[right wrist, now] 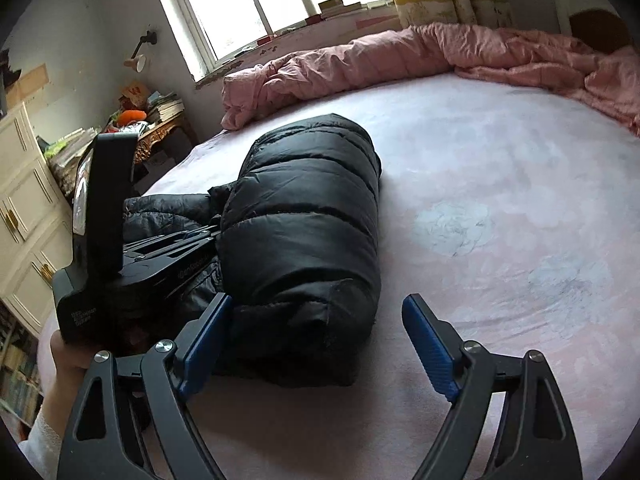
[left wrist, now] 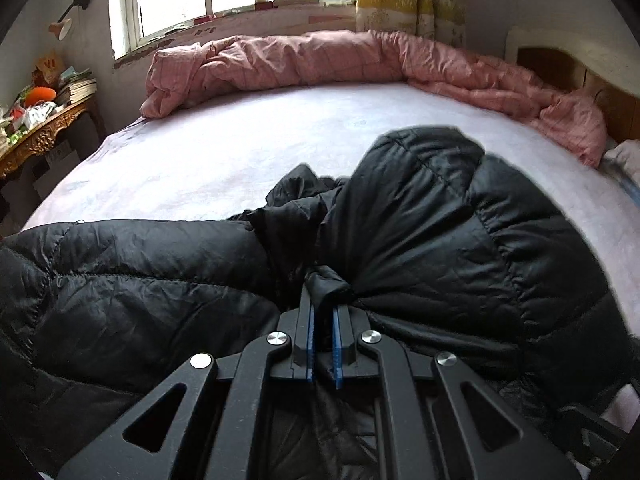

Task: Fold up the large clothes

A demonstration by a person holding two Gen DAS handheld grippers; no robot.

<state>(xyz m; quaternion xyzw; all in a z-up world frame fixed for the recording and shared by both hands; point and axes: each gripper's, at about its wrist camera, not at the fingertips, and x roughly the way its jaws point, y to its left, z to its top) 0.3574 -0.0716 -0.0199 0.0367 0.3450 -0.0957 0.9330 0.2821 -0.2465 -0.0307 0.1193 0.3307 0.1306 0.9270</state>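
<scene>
Two claws work a black puffer jacket on a pink bed.
Left claw is clamped on a pinch of jacket fabric; right claw stands wide apart beside the folded bundle, pink quilt behind.

Black puffer jacket bundled on pale pink bed, centre-left of frame.
Right gripper at bottom, jaws wide apart, nothing between pads; its left blue pad just beside jacket's near end. Left gripper at mid-left, tips buried in jacket folds, held by a hand at lower left. Pink duvet bunched across top.
</scene>
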